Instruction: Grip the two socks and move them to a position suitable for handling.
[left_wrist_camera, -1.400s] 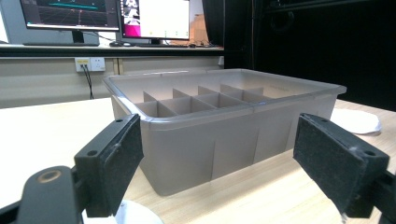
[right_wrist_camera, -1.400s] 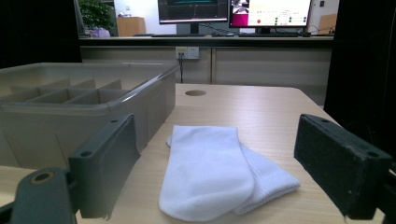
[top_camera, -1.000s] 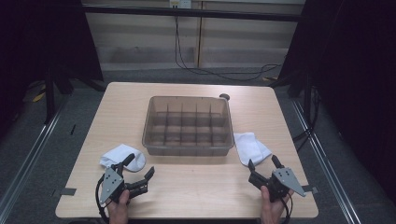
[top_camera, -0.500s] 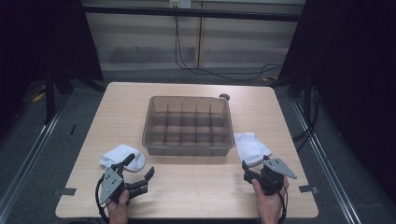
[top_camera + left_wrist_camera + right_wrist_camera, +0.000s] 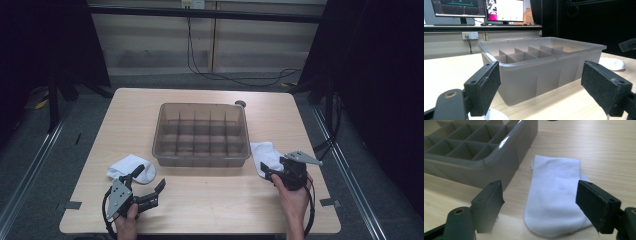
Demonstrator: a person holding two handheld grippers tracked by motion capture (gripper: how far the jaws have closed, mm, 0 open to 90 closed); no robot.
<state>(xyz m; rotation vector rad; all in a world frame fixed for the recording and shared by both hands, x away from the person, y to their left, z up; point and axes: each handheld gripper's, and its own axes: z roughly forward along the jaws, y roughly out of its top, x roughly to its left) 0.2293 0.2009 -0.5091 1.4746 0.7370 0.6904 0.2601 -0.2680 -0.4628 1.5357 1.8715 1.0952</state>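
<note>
White sock [image 5: 554, 195], no readable markings

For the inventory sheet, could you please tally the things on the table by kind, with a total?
White socks: 2, one by the left gripper, one under the right gripper's open jaws
Grey divided bins: 1
Small dark round things at the far edge: 1
Total: 4

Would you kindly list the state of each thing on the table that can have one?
Divided bin: upright, compartments empty.
Right sock: flat beside the bin, not held.
Left sock: crumpled, lying loose.
Right gripper: open over the right sock, jaws just been closing slightly.
Left gripper: open, nothing between its jaws.
</note>
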